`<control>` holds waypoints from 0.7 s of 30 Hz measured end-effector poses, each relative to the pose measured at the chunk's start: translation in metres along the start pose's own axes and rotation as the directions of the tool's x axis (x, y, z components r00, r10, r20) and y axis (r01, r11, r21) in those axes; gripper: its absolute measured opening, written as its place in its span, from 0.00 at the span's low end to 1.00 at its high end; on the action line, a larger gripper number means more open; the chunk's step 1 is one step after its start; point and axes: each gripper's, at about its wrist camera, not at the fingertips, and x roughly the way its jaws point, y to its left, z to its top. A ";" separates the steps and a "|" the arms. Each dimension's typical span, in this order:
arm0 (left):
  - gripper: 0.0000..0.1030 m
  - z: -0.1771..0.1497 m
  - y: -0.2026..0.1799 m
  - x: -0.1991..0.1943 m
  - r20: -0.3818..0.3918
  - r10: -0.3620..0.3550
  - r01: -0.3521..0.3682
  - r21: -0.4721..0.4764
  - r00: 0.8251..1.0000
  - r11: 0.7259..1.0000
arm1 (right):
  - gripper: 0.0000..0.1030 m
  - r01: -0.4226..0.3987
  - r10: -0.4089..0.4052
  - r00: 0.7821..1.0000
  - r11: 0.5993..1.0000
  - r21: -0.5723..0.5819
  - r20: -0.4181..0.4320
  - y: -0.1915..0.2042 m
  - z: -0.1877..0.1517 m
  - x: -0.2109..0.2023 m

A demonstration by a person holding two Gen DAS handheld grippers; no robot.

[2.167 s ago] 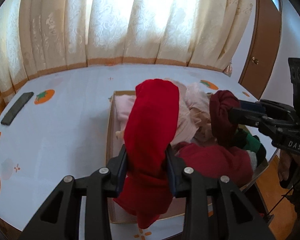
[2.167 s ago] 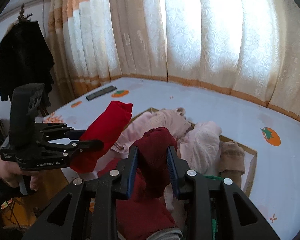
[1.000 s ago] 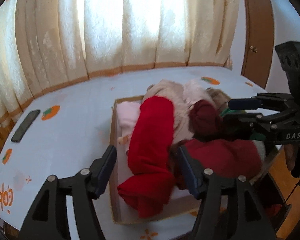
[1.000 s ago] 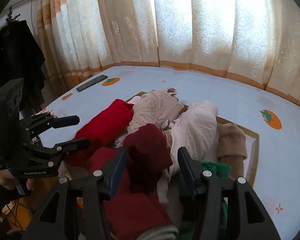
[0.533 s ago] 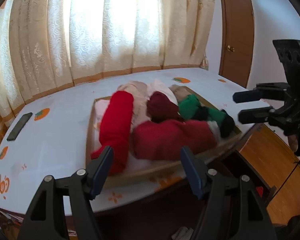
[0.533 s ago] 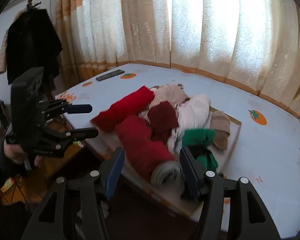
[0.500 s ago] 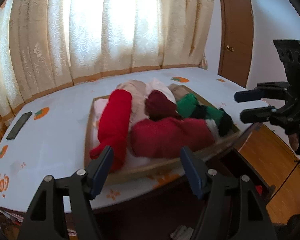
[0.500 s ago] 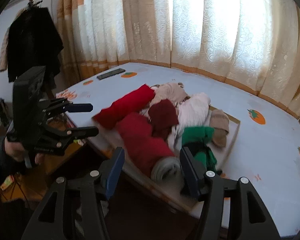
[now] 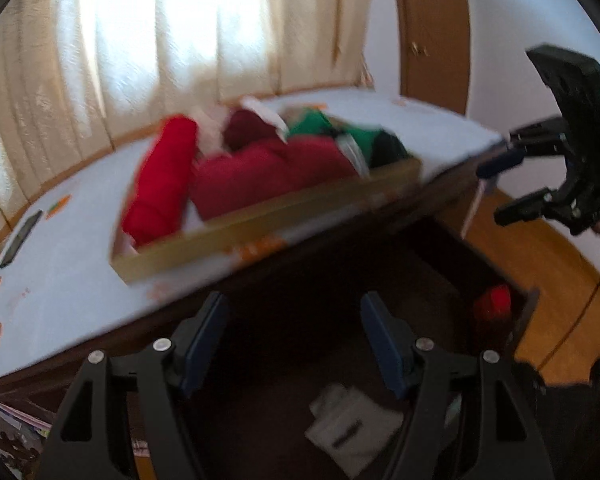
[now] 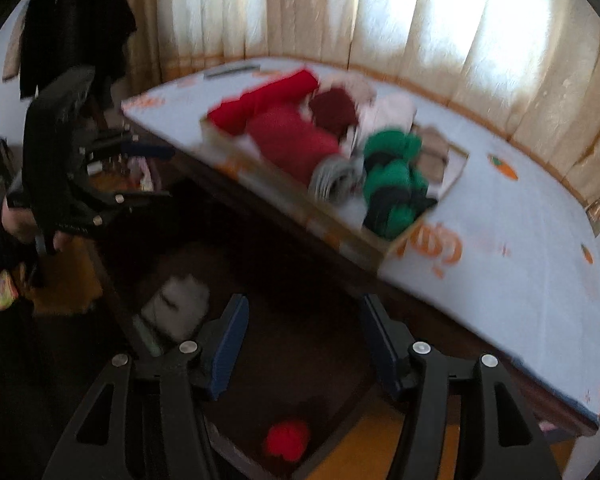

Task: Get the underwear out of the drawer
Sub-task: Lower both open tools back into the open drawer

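Pointing down into the dark open drawer [image 9: 516, 320], both grippers are empty. In the left wrist view the left gripper [image 9: 294, 344] fills the bottom of the frame, its jaws apart with only the dark drawer inside between them. A white folded piece [image 9: 352, 424] lies low in the frame, below the gripper tips, and a small red roll [image 9: 496, 306] sits at the right, near the drawer wall. The right gripper [image 9: 512, 184] shows at the right edge, tilted downward, with its jaws apart too.

In the right wrist view the right gripper [image 10: 304, 340] has nothing between its jaws. The red roll [image 10: 286, 438] lies at the bottom centre and the white piece [image 10: 178, 306] at the left of the fingers. At the left edge a hand [image 10: 18, 220] in a dark sleeve grasps the left gripper [image 10: 156, 172].

Above the drawer, in the upper middle of both frames, a shallow box [image 9: 268, 216] on the table [image 9: 60, 280] is full of rolled underwear [image 9: 160, 184], red, dark red and green. Both frames are blurred.
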 end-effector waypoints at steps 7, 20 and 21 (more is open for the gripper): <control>0.68 -0.026 -0.015 0.035 -0.242 -0.103 0.111 0.021 0.965 0.994 | 0.59 -0.025 -0.002 0.979 0.991 -0.130 -0.206 0.018 -0.032 0.032; 0.68 -0.048 -0.003 0.094 -0.512 -0.254 0.200 -0.160 0.820 0.967 | 0.59 -0.105 -0.004 0.885 0.972 -0.208 -0.465 0.015 -0.044 0.092; 0.68 -0.047 0.001 0.099 -0.523 -0.267 0.204 -0.176 0.809 0.963 | 0.59 -0.119 0.000 0.870 0.970 -0.211 -0.493 0.015 -0.044 0.098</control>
